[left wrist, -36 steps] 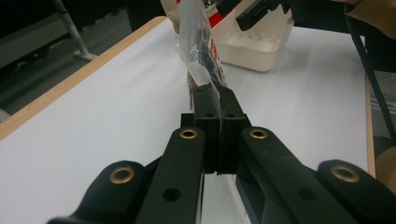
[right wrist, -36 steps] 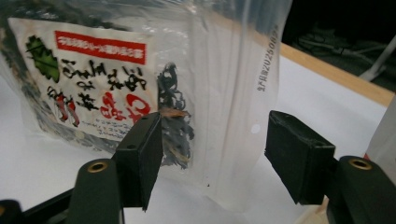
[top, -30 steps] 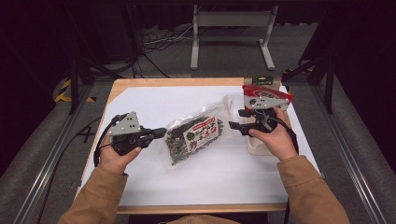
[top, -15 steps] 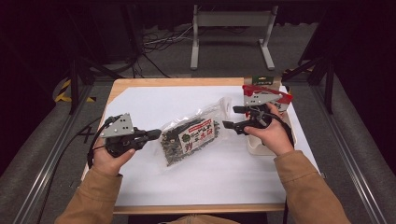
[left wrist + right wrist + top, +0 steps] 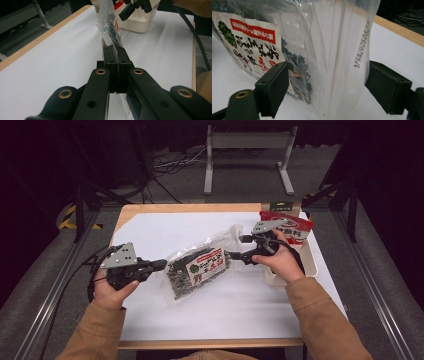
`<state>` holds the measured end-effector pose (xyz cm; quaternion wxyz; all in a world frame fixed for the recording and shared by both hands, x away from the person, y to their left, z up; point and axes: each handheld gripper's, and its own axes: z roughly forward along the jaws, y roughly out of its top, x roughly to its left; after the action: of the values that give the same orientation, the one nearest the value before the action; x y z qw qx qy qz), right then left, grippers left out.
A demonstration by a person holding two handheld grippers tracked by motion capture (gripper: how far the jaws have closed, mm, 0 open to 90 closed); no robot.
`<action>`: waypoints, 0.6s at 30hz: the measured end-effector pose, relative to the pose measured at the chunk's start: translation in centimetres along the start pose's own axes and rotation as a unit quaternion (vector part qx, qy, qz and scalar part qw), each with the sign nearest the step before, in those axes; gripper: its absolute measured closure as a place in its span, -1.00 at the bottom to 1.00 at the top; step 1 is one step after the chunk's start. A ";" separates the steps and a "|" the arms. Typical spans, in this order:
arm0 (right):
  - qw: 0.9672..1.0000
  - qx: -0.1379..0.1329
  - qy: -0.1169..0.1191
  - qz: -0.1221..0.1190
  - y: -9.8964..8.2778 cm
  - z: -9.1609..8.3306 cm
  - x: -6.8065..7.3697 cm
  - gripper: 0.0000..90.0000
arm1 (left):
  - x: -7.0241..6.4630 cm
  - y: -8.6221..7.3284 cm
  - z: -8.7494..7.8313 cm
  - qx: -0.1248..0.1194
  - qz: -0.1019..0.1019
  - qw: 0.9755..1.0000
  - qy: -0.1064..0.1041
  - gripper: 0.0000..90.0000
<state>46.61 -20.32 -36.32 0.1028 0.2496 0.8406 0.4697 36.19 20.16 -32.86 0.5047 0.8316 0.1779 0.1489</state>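
At centre frame of the high view, the seaweed bag [image 5: 200, 270] lies on the white table [image 5: 250, 305]. Left gripper [image 5: 161, 265] is clamped on the bag's lower-left edge. Right gripper [image 5: 239, 248] has just been opening; its jaws stand wide around the clear top edge, pads clear of it.

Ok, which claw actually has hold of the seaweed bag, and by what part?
The left claw is shut on the seaweed bag, pinching its clear edge. The right claw has just been opening; its jaws stand either side of the bag's clear top end without pressing it.
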 end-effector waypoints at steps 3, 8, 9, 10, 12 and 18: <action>1.000 0.005 0.010 0.003 -0.1 0.8 -0.3 -0.58 | 0.1 -0.1 -0.1 -0.001 -0.001 1.000 0.001 0.99; 1.000 0.010 0.027 0.010 -0.4 1.5 -0.8 -0.59 | 0.1 -0.2 -0.1 0.000 -0.003 1.000 0.001 0.99; 0.999 0.012 0.029 0.011 -0.5 1.7 -0.9 -0.60 | 0.1 -0.2 0.0 0.000 -0.003 1.000 0.000 0.99; 0.999 0.014 0.031 0.012 -0.6 1.8 -1.0 -0.60 | 0.1 -0.2 0.0 0.000 -0.004 1.000 0.000 0.99; 0.999 0.019 0.036 0.009 -0.7 2.1 -1.2 -0.60 | 0.2 -0.2 0.0 -0.001 -0.005 1.000 -0.001 0.99; 0.998 0.025 0.057 -0.007 -0.9 2.8 -1.1 -0.61 | 0.2 -0.2 0.0 0.000 -0.006 1.000 -0.002 0.99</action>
<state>48.38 -19.21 -38.64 0.0513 0.2190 0.8584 0.4611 36.37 20.37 -33.02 0.5062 0.8307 0.1814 0.1444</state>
